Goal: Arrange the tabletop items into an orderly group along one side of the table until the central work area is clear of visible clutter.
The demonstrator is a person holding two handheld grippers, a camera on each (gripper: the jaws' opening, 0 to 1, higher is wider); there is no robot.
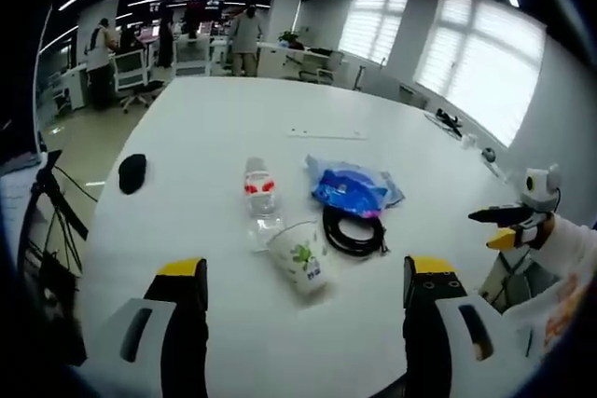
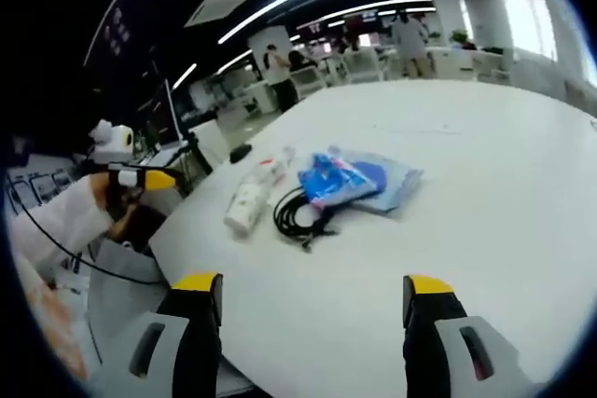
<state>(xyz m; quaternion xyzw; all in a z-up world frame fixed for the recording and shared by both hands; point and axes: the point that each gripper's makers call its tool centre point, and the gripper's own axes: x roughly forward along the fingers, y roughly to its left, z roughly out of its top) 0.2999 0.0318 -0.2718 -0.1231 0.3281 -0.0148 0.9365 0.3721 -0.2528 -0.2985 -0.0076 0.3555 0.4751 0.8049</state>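
Nothing grasped yet; looks like the approach step. Left gripper [image 1: 303, 291] fingers spread wide, empty; same for right gripper [image 2: 312, 309]. Clutter bunched mid-surface [image 1: 215, 128]: cup [image 1: 300, 258] tipped over at 12 o'clock from left gripper, bottle [image 1: 260, 191] lying just beyond, cable [image 1: 353, 230] at 1 o'clock touching blue bag [image 1: 352, 185]. Dark mouse [image 1: 131, 172] well apart at 10 o'clock. Next, probably: close on cup, carry to one edge.
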